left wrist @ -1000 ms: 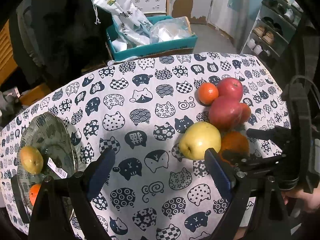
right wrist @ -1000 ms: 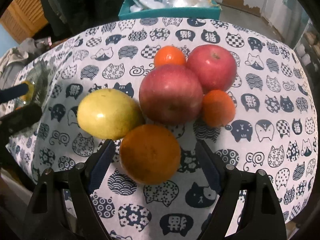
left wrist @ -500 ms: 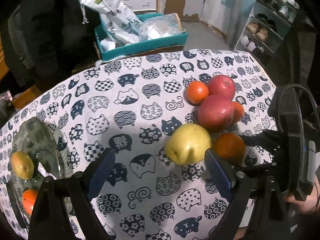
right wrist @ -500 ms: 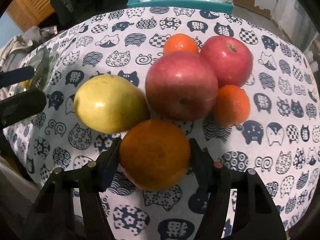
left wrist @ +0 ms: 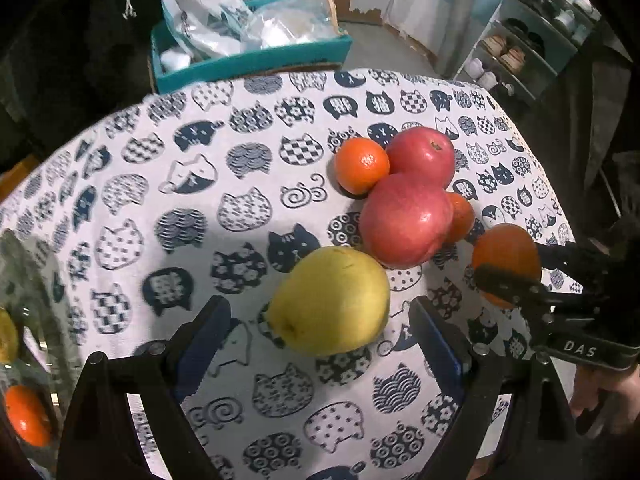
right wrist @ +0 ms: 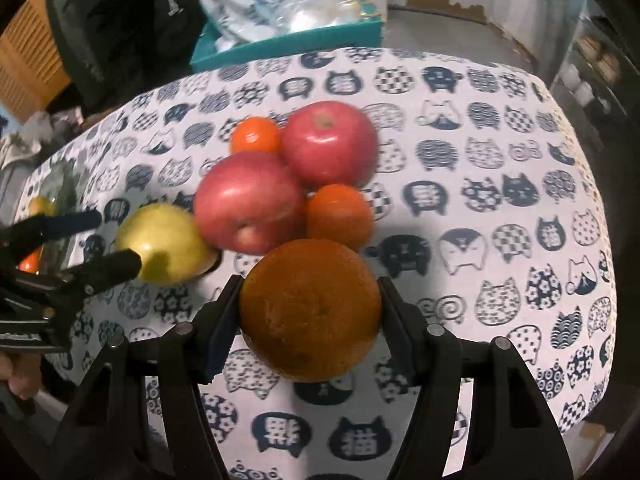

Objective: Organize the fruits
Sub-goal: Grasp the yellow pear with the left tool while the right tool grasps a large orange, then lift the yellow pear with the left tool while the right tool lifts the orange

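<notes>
The right tongs (right wrist: 310, 316) clamp the large orange (right wrist: 310, 310) between both pads, gripping it at its widest so the round, dimpled fruit cannot roll out; it looks lifted slightly clear of the surface (right wrist: 500, 200). Just left of it, the left tongs (left wrist: 320, 338) stand wide and empty, their blue-padded fingers flanking the near end of the yellow pear (left wrist: 330, 300) without touching it, probably lining up a grasp across its smooth, waxy, tapered body.

Beyond the pear, 2 glossy red apples (left wrist: 404, 220) sit pressed together, with 2 small mandarins (left wrist: 362, 164) tucked against them, 1 at the far left and 1 half hidden at the right. Huddled this way, the round fruits brace each other.

At the near left edge, a clear glass plate (left wrist: 40, 288) already carries a small orange fruit and a yellowish one, so it is probably the collecting place. The cloth is matte cotton printed with cats.
</notes>
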`<state>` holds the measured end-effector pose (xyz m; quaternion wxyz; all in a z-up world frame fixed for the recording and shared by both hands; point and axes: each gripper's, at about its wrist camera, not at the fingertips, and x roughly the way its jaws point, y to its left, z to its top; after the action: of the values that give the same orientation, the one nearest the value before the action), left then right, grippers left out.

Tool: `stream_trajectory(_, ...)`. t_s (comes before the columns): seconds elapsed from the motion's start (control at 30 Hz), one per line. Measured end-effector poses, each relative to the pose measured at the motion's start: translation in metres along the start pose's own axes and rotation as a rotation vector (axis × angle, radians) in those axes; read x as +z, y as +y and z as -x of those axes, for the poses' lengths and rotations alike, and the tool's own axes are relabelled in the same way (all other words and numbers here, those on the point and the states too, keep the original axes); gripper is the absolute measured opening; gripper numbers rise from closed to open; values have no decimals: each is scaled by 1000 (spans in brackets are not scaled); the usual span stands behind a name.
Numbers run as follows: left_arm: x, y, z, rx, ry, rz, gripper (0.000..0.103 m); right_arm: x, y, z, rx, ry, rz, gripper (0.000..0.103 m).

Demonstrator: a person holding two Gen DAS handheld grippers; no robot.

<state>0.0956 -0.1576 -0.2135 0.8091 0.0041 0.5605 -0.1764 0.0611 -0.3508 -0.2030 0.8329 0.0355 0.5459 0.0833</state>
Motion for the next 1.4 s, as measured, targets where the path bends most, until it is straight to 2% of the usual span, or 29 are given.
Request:
stream_trajectory(0.23,3,-7,-27,2,47,-11,92,3,-13,1,-1,-13,-29,65)
stream_trajectory(0.47,3,-4,-42,6,60,2,92,5,-17,-3,0,-11,-35,65)
stream_trajectory(0.53,4,-4,-46,-5,64,5,86,6,-18,-5,-1,-11,-36,65)
stream_trajectory(0.6,4,-5,-46,-12,53,-7,76,7,-19,-5,-4,-12,-37,65)
stream_trajectory(0.9,0,-11,-43,4,42,-45,75,12,-19,-1,-12,-32,-33,65)
stream_trajectory(1.23,1,-13,-13,5,-9,-40,69,19,-10,20,-23,-100,-8,65)
stream_trajectory(1.4,-5,-13,-22,17,34,-51,70,19,-5,25,-17,-108,-4,65)
